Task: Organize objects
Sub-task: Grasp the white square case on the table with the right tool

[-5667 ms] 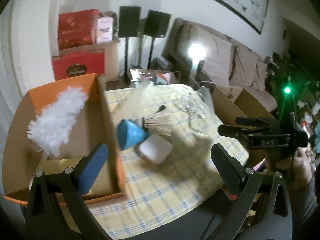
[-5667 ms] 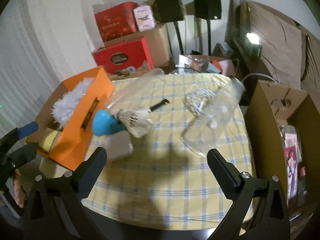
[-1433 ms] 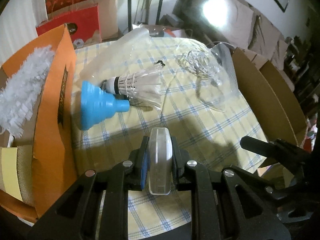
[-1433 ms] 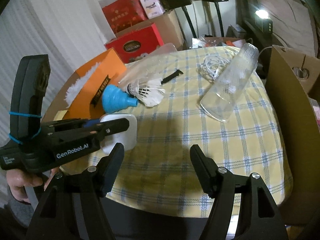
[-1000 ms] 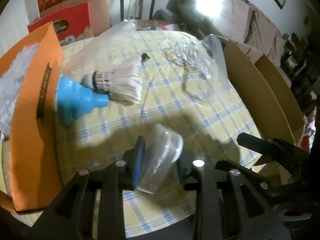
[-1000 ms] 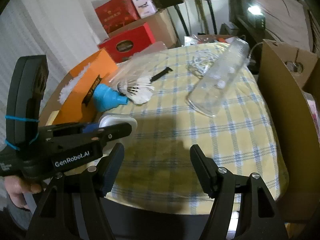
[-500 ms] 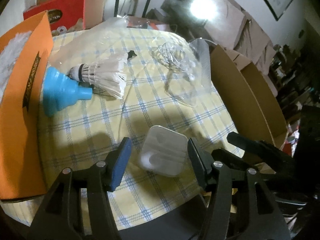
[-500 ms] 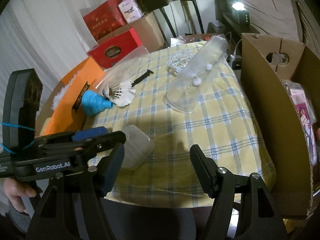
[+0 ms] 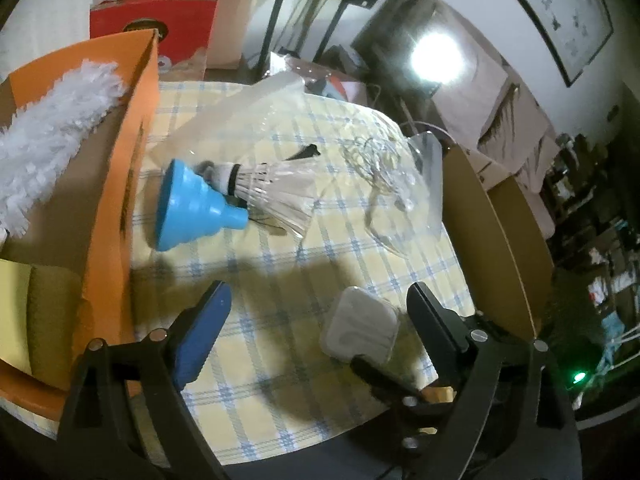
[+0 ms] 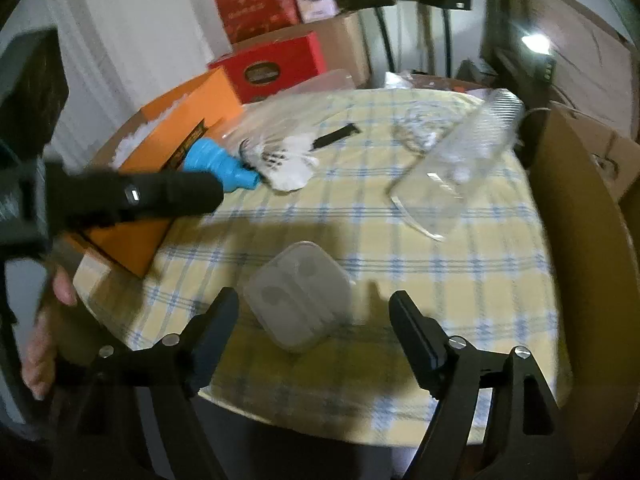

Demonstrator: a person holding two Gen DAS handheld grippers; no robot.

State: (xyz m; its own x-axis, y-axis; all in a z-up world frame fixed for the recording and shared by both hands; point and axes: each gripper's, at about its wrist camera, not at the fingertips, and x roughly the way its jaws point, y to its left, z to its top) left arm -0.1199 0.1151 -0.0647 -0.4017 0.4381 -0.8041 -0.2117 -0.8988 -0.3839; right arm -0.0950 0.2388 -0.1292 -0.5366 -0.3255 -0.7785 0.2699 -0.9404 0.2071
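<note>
A white rounded case (image 9: 360,330) (image 10: 298,292) lies flat on the yellow checked tablecloth (image 9: 280,280) near the front edge. My left gripper (image 9: 320,328) is open and its jaws are still opening; the case sits loose between them, close to the right finger, untouched. My right gripper (image 10: 316,320) hovers over the same case with its jaws opening too, and no pad presses on it. A blue funnel (image 9: 192,208) (image 10: 216,164) and a shuttlecock (image 9: 272,192) (image 10: 280,160) lie further back.
An orange box (image 9: 120,152) (image 10: 180,120) holding a white duster (image 9: 52,132) stands at the left. A clear plastic tube (image 9: 416,196) (image 10: 468,160) and a coiled white cable (image 9: 372,152) lie at the back right. A brown cardboard box (image 9: 492,240) (image 10: 580,220) borders the table's right side.
My left gripper tipped the case over, let go of it onto the cloth and spread its jaws wide. The right gripper moved in over the case and widened slightly.
</note>
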